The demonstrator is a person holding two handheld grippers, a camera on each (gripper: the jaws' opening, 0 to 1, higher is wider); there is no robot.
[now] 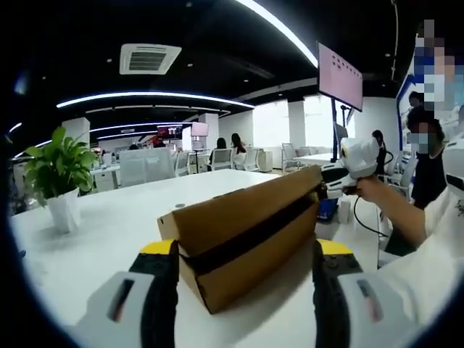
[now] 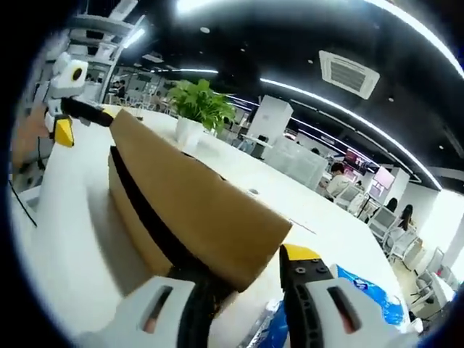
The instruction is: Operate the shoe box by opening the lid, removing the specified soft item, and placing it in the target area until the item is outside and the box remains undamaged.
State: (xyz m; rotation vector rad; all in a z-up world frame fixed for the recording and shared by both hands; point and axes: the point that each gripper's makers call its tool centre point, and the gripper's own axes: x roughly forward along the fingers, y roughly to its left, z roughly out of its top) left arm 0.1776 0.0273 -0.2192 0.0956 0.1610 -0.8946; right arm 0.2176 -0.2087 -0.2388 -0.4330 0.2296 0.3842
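Shoe box (image 1: 243,243) lid ajar on table (image 1: 109,239), both tongs at its ends

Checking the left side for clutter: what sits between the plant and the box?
Nothing: in the left gripper view, bare white table separates the plant from the box.

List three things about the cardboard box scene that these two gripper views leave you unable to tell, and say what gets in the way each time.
1. Contents of the shoe box: in the left gripper view the gap under the raised lid is dark.
2. Grip of the right gripper on the lid: in the right gripper view the lid hides one jaw.
3. The blue packet: cut by the right gripper view's edge, print too small.
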